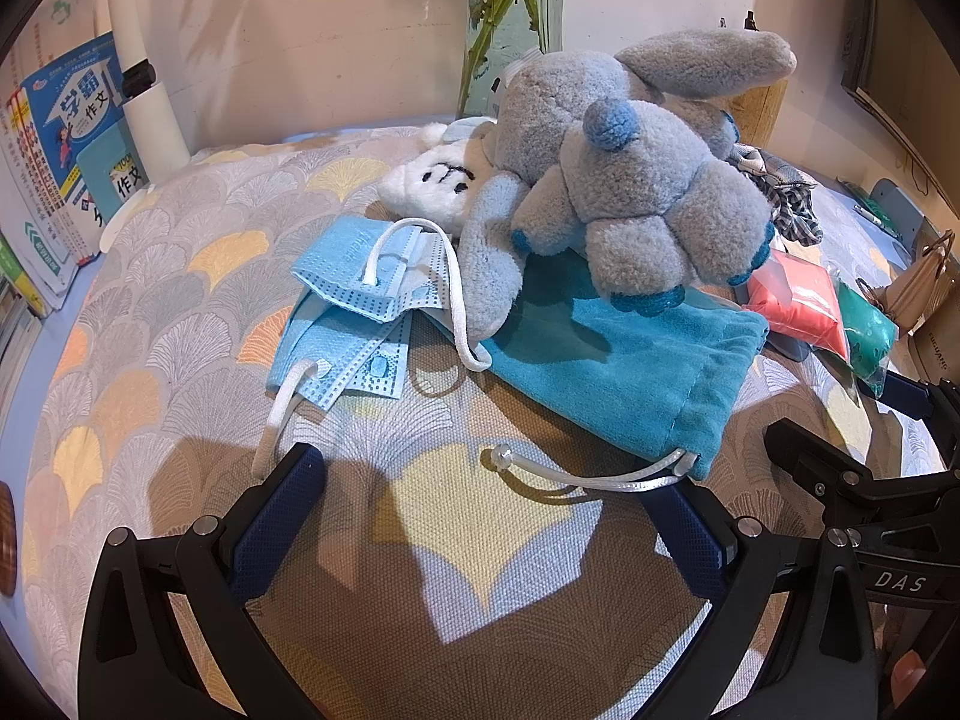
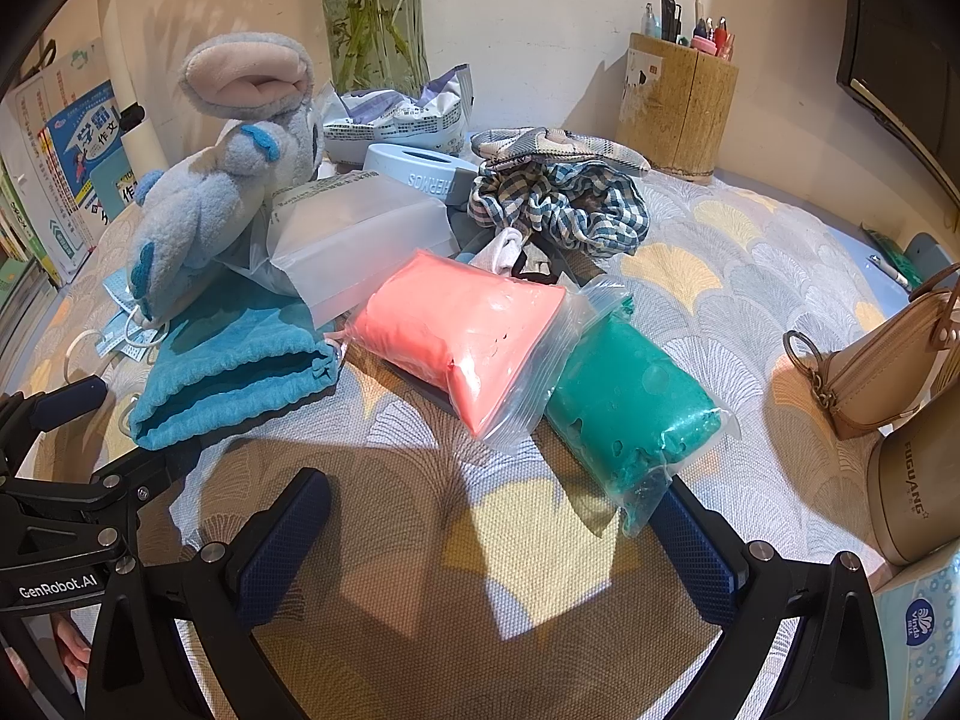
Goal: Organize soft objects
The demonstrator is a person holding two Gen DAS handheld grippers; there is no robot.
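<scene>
With both the left gripper (image 1: 489,516) and right gripper (image 2: 489,537) wide open and empty, start with the loose masks (image 1: 351,306) (pinch the cloth, not the ear loops) before the plush rabbit (image 1: 624,180).

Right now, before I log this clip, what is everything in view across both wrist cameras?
plush toy: one, grey-blue, lying on the pouch and masks
white plush: one, white, behind the masks
face masks: at least two, light blue, left of the pouch
drawstring pouch: one, teal, centre
pink bag: one, zip bag of pink filling
green bag: one, zip bag, right of pink
checked cloth: one bundle, blue-white, behind the bags
pen holder: one, wooden, back right
vase: one, glass, against the wall
books: several, far left
purse: one, tan, right edge
tablecloth: one, fan-patterned
left claw: open, empty
right claw: open, empty
</scene>
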